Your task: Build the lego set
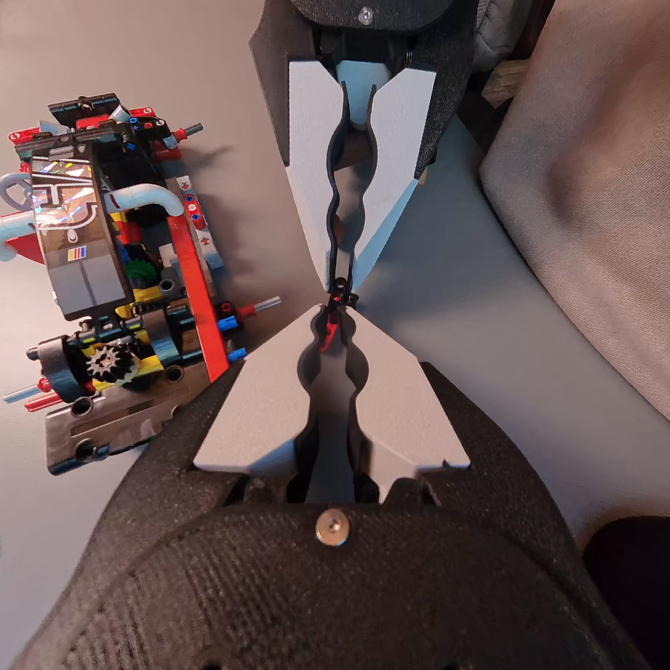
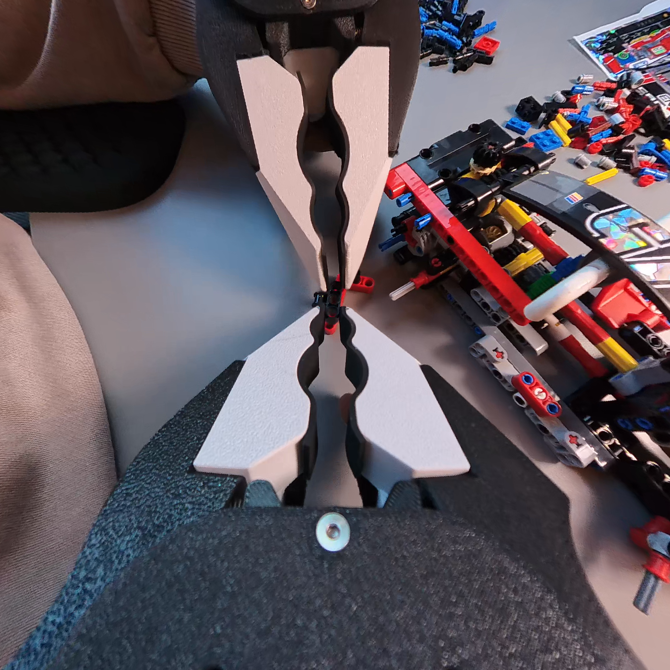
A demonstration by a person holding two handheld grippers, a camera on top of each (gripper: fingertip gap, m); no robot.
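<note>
My two grippers meet tip to tip over the grey table [image 1: 453, 290]. My left gripper [image 1: 331, 315] is shut on the red end of a small black-and-red connector piece [image 1: 340, 292]. My right gripper [image 2: 330, 315] is shut on the other end of the same piece [image 2: 331, 302]. Each gripper shows in the other's view, coming down from the top: the right one [image 1: 340, 282] and the left one [image 2: 335, 281]. The partly built vehicle model [image 1: 119, 253] lies to the left, apart from both grippers. It also shows at the right of the right wrist view [image 2: 525, 282].
Loose bricks lie in a spread [image 2: 598, 119] and a blue-black heap [image 2: 453, 29] at the back right, beside a printed sheet [image 2: 634, 43]. A small red beam [image 2: 362, 283] lies just behind the tips. A red axle part [image 2: 652, 558] lies near right. Beige sleeves [image 2: 43, 362] frame the left. My left and right fingertips are right by each other.
</note>
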